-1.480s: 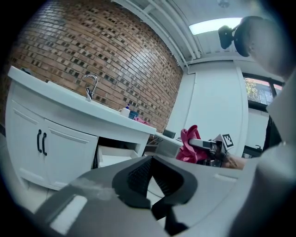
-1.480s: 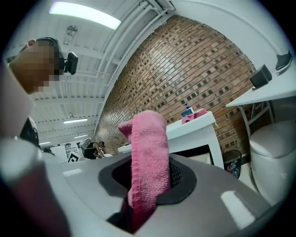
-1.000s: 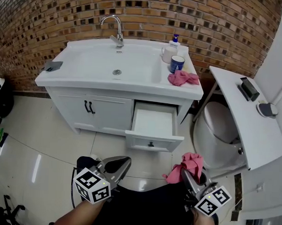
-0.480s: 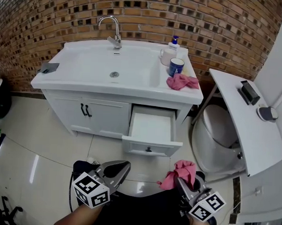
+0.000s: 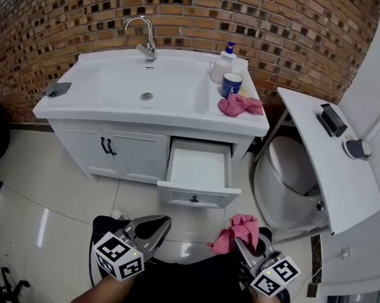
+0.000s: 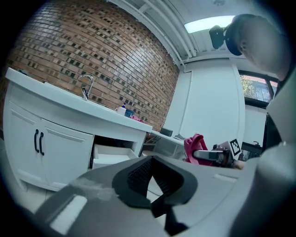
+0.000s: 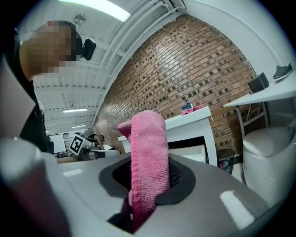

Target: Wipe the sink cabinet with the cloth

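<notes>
In its own view I see my right gripper's [image 7: 147, 187] fingers clamped on a pink terry cloth [image 7: 148, 152]. The head view shows only the cloth's bunched top. My left gripper's [image 6: 151, 185] fingers are together, empty. The white sink cabinet [image 5: 133, 148] stands well apart from the cloth.

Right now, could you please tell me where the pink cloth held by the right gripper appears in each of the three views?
Head view: the pink cloth sits at the bottom, right of centre, clamped in the right gripper.
Left gripper view: right of centre at mid-height, on that gripper.
Right gripper view: dead centre, rising between the closed jaws.
Shared landmark: the open drawer of the sink cabinet.
</notes>
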Tool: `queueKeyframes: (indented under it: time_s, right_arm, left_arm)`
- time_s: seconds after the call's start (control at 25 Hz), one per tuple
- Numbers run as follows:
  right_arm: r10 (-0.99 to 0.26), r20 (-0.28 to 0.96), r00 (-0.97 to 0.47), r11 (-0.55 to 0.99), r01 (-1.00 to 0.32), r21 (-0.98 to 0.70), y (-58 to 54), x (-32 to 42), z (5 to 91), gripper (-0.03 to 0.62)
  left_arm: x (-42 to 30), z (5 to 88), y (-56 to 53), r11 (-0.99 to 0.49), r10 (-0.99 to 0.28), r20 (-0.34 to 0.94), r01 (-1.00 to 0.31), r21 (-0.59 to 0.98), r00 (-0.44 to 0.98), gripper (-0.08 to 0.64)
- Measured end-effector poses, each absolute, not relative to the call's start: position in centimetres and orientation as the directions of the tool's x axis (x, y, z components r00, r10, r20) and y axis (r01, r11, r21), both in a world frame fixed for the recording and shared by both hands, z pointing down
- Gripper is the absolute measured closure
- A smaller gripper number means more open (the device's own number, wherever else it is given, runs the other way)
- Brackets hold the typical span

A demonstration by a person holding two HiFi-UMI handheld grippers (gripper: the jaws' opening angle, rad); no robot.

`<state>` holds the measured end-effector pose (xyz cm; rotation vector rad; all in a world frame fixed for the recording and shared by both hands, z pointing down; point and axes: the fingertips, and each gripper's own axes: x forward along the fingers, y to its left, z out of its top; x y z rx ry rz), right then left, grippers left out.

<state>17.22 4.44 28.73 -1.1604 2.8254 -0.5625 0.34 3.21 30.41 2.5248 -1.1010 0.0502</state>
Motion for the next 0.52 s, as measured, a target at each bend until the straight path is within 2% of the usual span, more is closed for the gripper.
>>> queueKeyframes:
  time_s: [0.52]
  right_arm:
    - [-0.685, 0.13, -0.717, 0.659, -0.686, -0.309, 4.44, 16.91, 29.33, 0.499]
  left_arm:
    - [0.49, 31.03, 3.33, -0.62, -0.698, 0.201, -0.721, 0.31, 0.687, 0.558]
